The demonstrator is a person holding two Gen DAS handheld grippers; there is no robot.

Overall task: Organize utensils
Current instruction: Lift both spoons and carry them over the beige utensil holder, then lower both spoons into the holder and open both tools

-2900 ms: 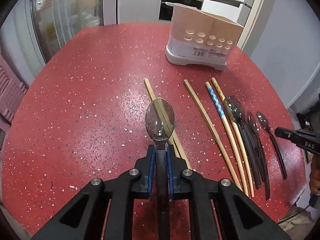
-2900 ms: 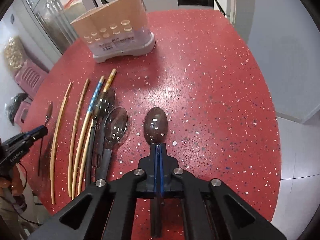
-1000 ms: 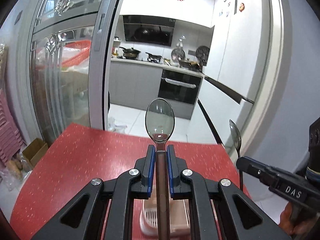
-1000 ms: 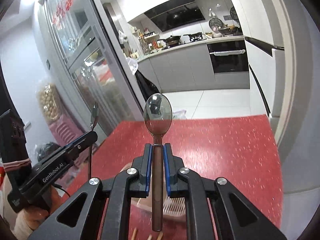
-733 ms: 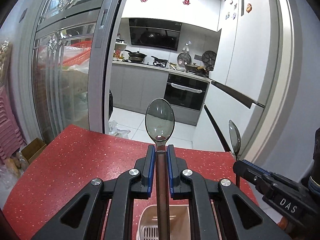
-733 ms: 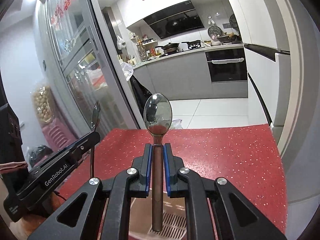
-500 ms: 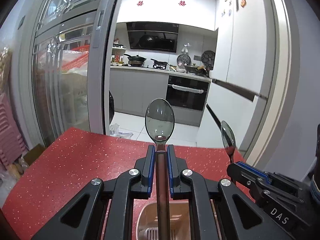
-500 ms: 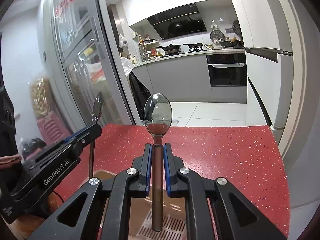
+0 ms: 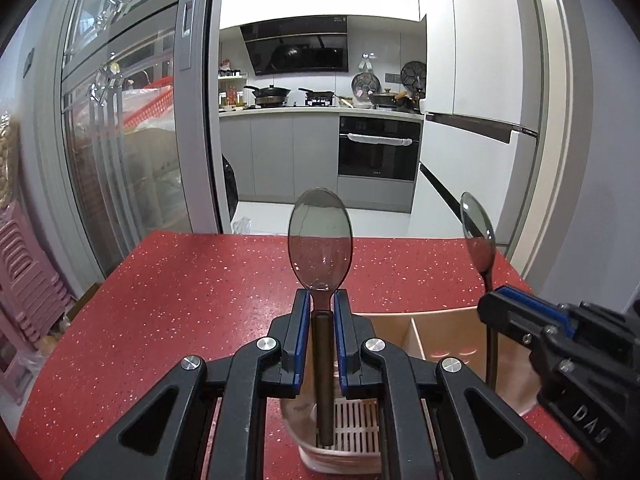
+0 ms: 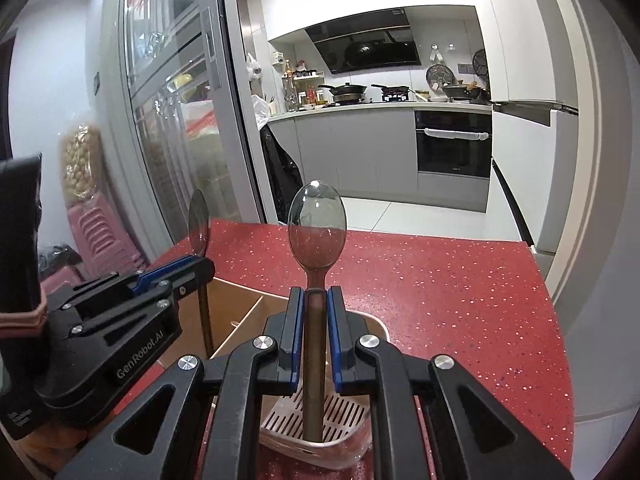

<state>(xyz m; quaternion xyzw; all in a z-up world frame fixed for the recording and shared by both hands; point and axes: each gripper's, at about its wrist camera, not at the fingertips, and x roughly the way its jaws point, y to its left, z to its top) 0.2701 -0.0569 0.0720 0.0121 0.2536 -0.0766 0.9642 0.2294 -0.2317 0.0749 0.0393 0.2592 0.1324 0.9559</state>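
My left gripper (image 9: 320, 304) is shut on a dark translucent spoon (image 9: 320, 240), held upright with the bowl up. Its handle tip hangs inside the left compartment of the pink utensil holder (image 9: 448, 320), just over the slotted floor. In the right wrist view my right gripper (image 10: 314, 300) is shut on a second spoon (image 10: 317, 224), upright, its handle down in the holder's (image 10: 240, 308) right compartment above the grate. Each gripper shows in the other's view: the right gripper (image 9: 496, 300) at the right, the left gripper (image 10: 202, 264) at the left.
The holder stands on a red speckled table (image 9: 200, 280) whose far edge meets a kitchen doorway. A glass cabinet (image 9: 120, 140) and pink stacked stools (image 9: 24, 280) stand to the left. A fridge (image 9: 480, 120) is at the right.
Both grippers have come down with their spoons. The holder has risen into view below them, and the handle tips now hang inside its compartments. The two grippers sit closer together.
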